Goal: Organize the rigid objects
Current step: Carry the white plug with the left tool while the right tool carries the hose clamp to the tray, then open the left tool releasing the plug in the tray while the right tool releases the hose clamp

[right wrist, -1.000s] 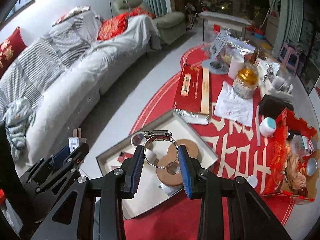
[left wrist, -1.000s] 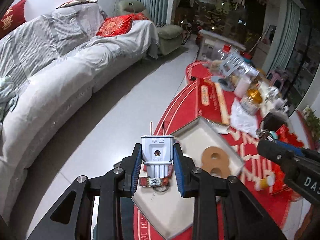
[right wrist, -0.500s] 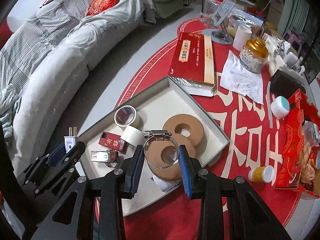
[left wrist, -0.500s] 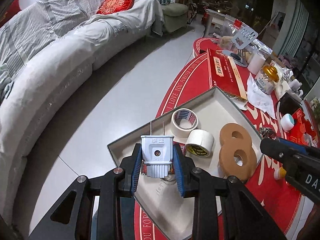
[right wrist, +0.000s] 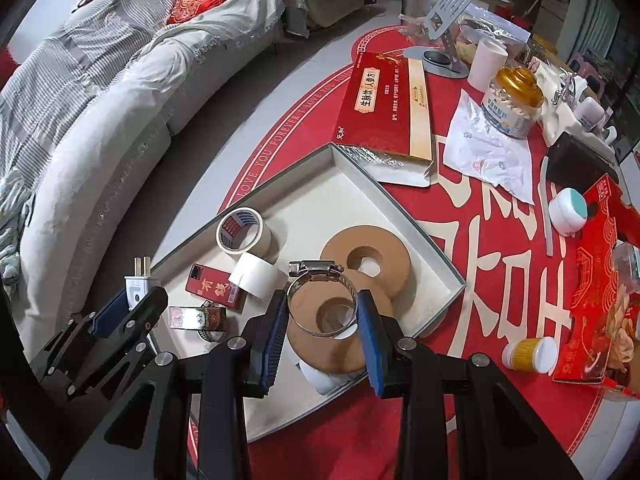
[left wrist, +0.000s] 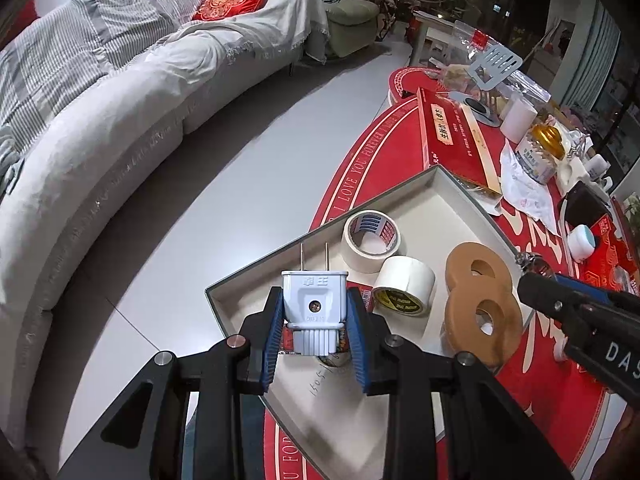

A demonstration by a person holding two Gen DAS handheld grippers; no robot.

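The left gripper [left wrist: 314, 322] pinches a white two-prong plug [left wrist: 314, 312], prongs forward, above the near corner of a shallow white tray [right wrist: 400, 208]. The right gripper [right wrist: 323, 314] clamps a metal hose clamp [right wrist: 322, 300] over the tray's two brown cardboard rings [right wrist: 366, 260]. Inside the tray lie two tape rolls [right wrist: 242, 232] and a red box [right wrist: 216, 290]. Beyond the tray's far corner rests a long red carton [right wrist: 384, 108] on the red round tablecloth [right wrist: 492, 280].
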